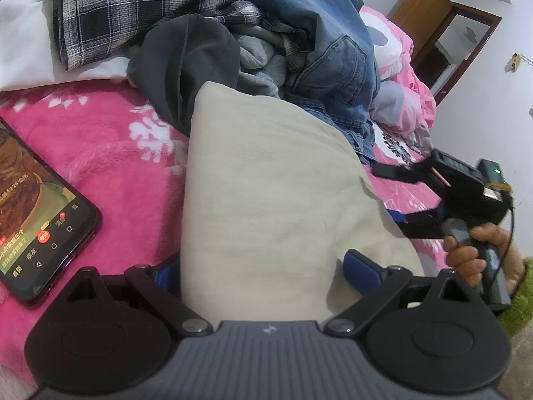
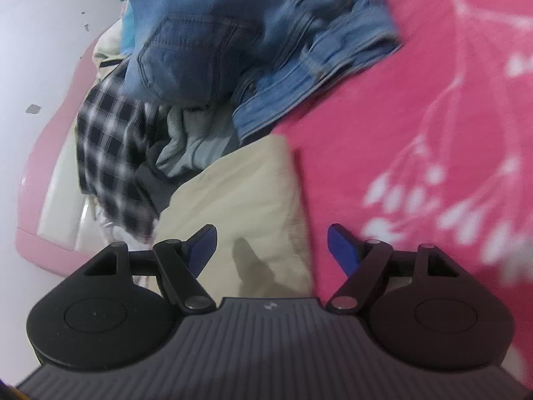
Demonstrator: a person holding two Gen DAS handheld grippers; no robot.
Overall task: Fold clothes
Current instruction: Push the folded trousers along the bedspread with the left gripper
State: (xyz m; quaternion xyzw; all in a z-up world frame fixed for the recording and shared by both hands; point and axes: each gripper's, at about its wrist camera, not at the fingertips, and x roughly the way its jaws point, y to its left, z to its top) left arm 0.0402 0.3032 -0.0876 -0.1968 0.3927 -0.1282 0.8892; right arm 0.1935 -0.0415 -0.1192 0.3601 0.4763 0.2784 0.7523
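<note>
Left wrist view: left hand-held gripper (image 1: pixel 263 268) is spread wide around the near edge of the cream cloth (image 1: pixel 266 193) lying flat on the pink bed (image 1: pixel 110 153).

Right wrist view: right hand-held gripper (image 2: pixel 271 245) gapes empty over it; I'd pinch matching corners evenly.

One cream garment (image 1: pixel 266 200); one jeans (image 1: pixel 333 50); one plaid shirt (image 1: pixel 133 10); one phone (image 1: pixel 40 216).
</note>
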